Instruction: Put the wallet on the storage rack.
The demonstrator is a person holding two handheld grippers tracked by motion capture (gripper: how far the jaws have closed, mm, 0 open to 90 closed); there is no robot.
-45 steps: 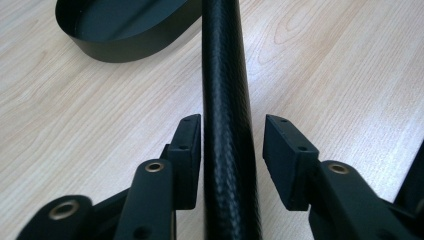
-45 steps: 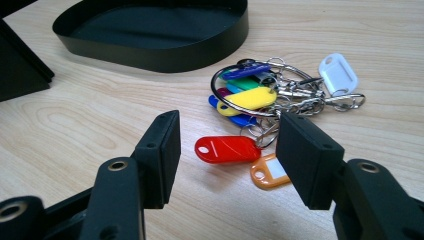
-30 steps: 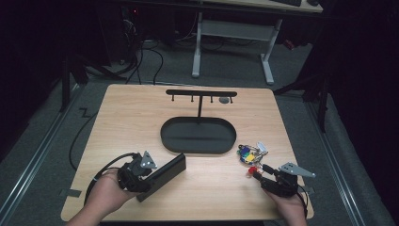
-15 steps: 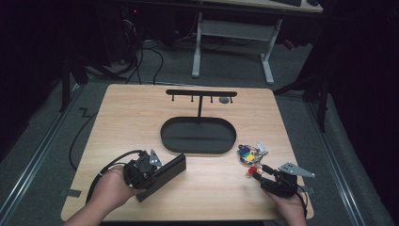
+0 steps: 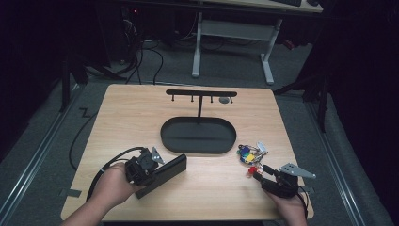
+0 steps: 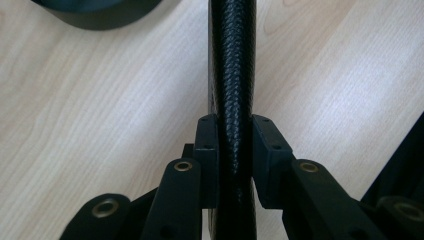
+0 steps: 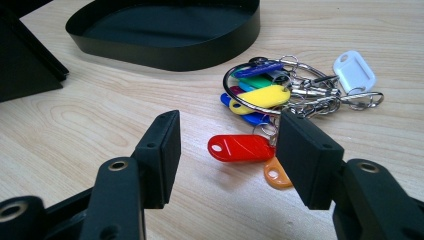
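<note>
Here, left hand-held gripper (image 6: 235,150): jaws just closing, pads now pressed on the black case (image 6: 232,75), near table (image 5: 141,113) front-left.
Right hand-held gripper (image 7: 227,145): jaws apart, holding nothing, red tag (image 7: 240,147) between.
Key bunch (image 7: 280,90): just beside oval tray (image 7: 165,52).
Rack (image 5: 201,94): behind tray.

We see a light wood tabletop (image 5: 131,117) with a grey floor around it. In the middle of the tabletop sits a black oval tray (image 5: 198,135). A thin black post stands up from the back of the tray and holds a black rack (image 5: 201,92) with small pegs. Near the front left lies a long black case (image 5: 165,170), just in front of the tray. To the right of the tray lies a bunch of keys (image 5: 251,154) with tags in red, yellow, blue, green, orange and white.
</note>
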